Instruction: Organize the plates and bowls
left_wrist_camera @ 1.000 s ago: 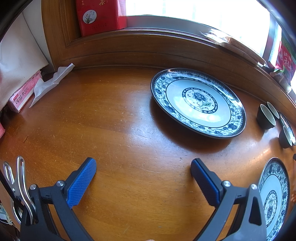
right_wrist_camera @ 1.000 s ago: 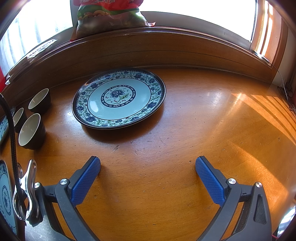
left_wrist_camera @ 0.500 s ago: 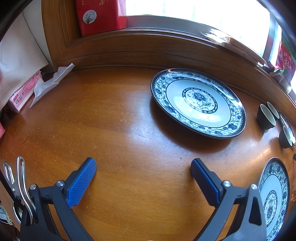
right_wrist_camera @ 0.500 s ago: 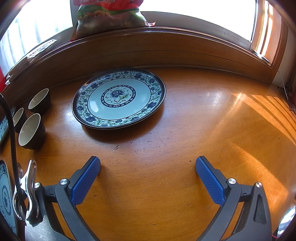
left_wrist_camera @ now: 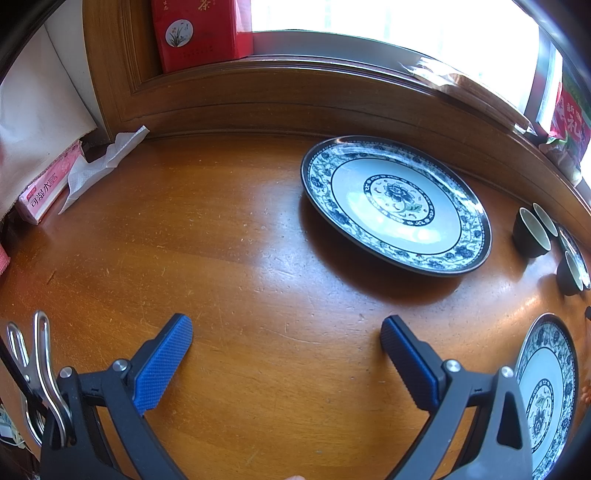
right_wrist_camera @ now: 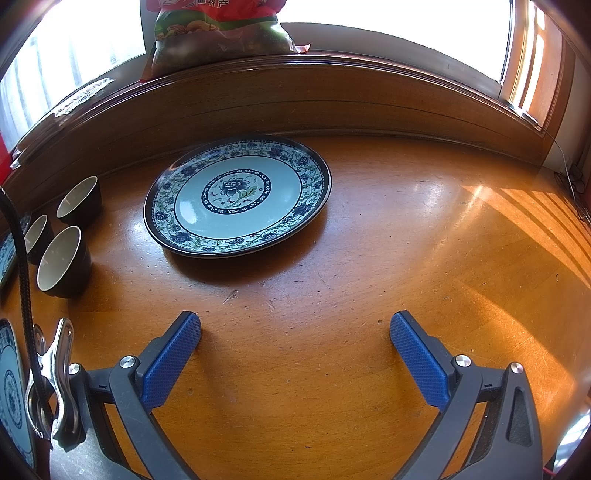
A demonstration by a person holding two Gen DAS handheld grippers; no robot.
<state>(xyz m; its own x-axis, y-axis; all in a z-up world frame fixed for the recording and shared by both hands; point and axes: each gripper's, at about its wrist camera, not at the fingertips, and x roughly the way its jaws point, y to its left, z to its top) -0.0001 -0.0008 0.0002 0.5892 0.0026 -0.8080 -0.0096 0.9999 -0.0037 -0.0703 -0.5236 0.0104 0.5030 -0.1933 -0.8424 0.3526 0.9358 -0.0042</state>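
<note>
- Jaws of left gripper [left_wrist_camera: 286, 332] and right gripper [right_wrist_camera: 295, 328]: wide apart, empty.
- Step: approach pending; next, likely edge-grasp large plate [right_wrist_camera: 236, 195] right of cups [right_wrist_camera: 62, 258].

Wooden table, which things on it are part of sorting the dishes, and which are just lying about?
For the job:
large plate
second plate
third plate
small dark cups

Just lying about:
crumpled tissue
pink packet
red box
snack bag

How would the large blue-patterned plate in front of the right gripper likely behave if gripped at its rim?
The large blue-patterned plate looks glazed, so probably slippery between the pads. It looks stiff and likely breakable. Its wide, shallow shape may tilt when lifted from one edge.
</note>
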